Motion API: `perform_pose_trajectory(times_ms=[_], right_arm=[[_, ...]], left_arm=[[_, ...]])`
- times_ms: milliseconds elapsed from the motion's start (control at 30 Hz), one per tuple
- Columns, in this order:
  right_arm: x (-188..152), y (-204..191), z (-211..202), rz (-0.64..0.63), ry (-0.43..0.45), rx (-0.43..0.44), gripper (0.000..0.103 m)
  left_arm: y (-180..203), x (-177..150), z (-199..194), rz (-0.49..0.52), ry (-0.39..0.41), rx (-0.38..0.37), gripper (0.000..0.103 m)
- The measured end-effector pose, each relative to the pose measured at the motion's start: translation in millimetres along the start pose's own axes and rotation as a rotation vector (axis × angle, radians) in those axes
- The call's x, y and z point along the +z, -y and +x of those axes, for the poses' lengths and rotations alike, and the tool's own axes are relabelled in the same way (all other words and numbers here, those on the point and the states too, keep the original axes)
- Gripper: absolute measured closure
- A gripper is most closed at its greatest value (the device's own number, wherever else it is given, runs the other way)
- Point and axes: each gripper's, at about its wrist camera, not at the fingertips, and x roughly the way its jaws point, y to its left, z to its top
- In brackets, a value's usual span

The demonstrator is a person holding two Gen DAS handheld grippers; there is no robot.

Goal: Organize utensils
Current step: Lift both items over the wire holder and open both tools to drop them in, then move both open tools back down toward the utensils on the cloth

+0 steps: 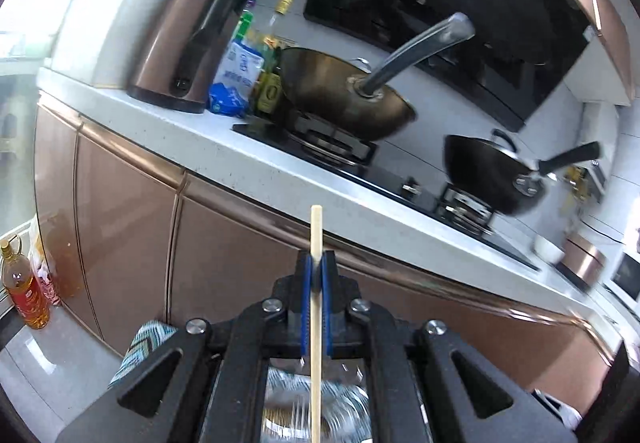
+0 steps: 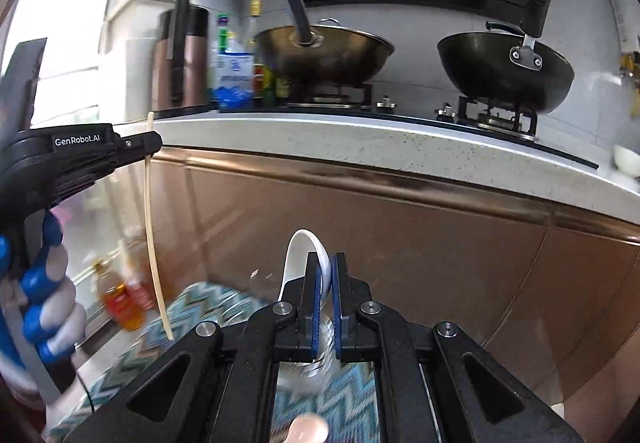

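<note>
My left gripper (image 1: 317,263) is shut on a pale wooden chopstick (image 1: 316,231) that stands upright between the blue pads and runs down past the bottom of the view. In the right wrist view the same chopstick (image 2: 152,227) hangs from the left gripper (image 2: 150,143) at the left, held by a gloved hand (image 2: 44,303). My right gripper (image 2: 326,267) is shut on a white ceramic spoon (image 2: 302,247), whose handle curves up and to the left above the pads. Both grippers are raised in front of the cabinet fronts, below the counter's edge.
A white counter (image 2: 360,143) carries a stove with a bronze wok (image 2: 324,51) and a black wok (image 2: 504,67). A copper kettle (image 1: 188,39) and bottles (image 1: 276,43) stand at its left end. A zigzag cloth (image 2: 200,307) lies below. An oil bottle (image 1: 24,287) stands on the floor.
</note>
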Motion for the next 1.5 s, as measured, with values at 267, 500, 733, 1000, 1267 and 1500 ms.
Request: perform_pose_trajectory(times_ms=[267,500,733,1000,1267,1500], right_arm=[[-37,-6,54,-0.016,-0.002,-0.071,0.098],[-72,-8,78,-0.006,-0.03,-0.077,0.097],[-77,-9,65,0.018,-0.004,-0.055,0.065],[-41,-9,-16,0.037,0.102,-0.068,0.061],[-17,-7,-135,0.065,0.184,-0.09,0.052],[-24,-5,-212,0.072,0.186,-0.086,0.051]], left_arm=[[-4,-48,72,0.036,0.07,0.101,0.099],[-10,-84,92,0.095,0.089,0.124,0.097],[-12,-83,69,0.12,0.08,0.078,0.079],[3,-26,-28,0.192,0.217,0.039,0.069],[9,11,-138,0.262,0.253,0.012,0.058],[-7,9,-192,0.297,0.14,0.08,0.057]])
